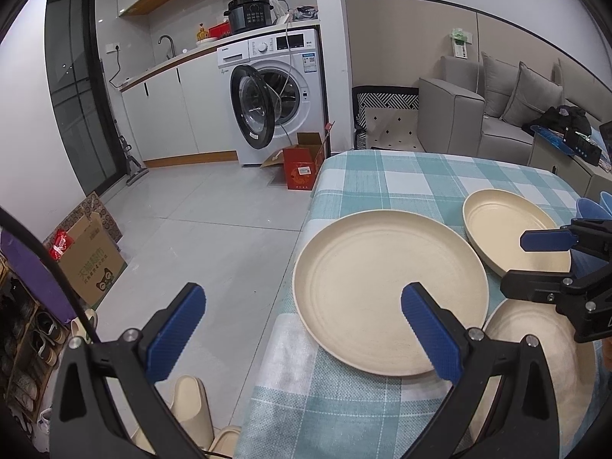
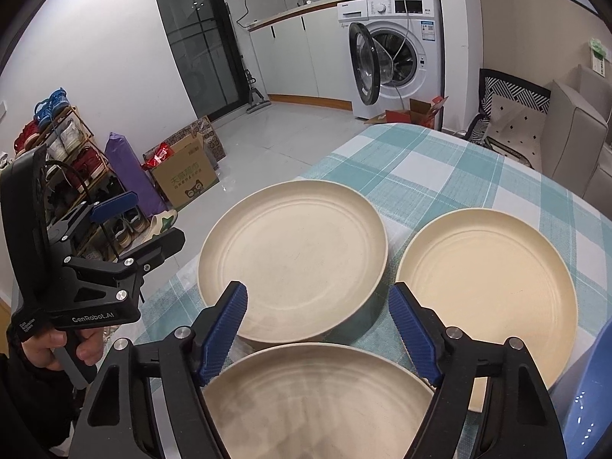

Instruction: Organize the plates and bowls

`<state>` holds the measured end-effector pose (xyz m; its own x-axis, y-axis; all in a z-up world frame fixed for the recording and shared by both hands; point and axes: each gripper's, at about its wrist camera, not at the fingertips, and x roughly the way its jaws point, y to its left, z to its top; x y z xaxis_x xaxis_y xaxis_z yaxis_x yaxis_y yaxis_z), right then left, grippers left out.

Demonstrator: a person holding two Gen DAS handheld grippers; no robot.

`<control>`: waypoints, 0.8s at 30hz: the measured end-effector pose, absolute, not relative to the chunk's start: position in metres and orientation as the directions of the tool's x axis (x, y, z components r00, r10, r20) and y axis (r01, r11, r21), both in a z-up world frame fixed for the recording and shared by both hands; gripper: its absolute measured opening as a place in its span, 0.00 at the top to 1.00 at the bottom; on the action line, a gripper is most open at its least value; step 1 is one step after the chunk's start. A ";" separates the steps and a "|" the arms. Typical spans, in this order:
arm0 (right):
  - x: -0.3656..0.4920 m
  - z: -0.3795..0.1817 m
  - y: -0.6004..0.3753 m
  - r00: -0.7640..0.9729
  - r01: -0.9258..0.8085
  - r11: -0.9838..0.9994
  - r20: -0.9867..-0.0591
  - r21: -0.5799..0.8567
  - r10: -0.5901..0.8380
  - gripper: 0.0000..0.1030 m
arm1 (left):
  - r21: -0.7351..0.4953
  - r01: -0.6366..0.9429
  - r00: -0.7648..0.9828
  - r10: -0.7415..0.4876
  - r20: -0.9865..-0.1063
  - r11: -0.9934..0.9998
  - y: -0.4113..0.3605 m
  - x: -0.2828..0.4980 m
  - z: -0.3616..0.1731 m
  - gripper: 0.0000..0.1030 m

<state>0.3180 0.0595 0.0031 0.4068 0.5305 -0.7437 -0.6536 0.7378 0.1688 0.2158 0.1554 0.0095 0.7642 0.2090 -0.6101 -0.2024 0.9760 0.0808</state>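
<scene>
Three cream plates lie on the checked tablecloth (image 2: 440,160): a large plate (image 2: 294,256) (image 1: 390,290) near the table's left edge, a second plate (image 2: 485,290) (image 1: 508,229) to its right, and a near plate (image 2: 317,401) (image 1: 535,344). My right gripper (image 2: 321,325) (image 1: 531,264) hangs open over the near plate's far rim, and its pads do not press on it. My left gripper (image 1: 302,329) (image 2: 141,222) is open and empty at the table's left edge, its right finger over the large plate. A hand (image 2: 57,348) holds it.
A blue bowl (image 2: 589,401) (image 1: 593,206) sits at the table's right side. A cream chair (image 1: 191,401) stands below the left edge. On the floor beyond are cardboard boxes (image 2: 187,179), a shoe rack (image 2: 69,145) and a washing machine (image 1: 279,95). A grey sofa (image 1: 497,114) is behind.
</scene>
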 end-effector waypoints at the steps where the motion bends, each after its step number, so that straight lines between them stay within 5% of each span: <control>1: 0.319 0.002 0.061 0.404 -0.654 0.737 -0.745 0.169 0.530 0.25 | 0.083 -0.202 0.762 0.210 -0.612 0.976 0.156 0.216 0.009 0.00; 24: 0.351 -0.009 0.076 0.385 -0.644 0.746 -0.770 0.170 0.508 0.31 | 0.071 -0.207 0.728 0.202 -0.655 0.976 0.170 0.231 -0.008 0.04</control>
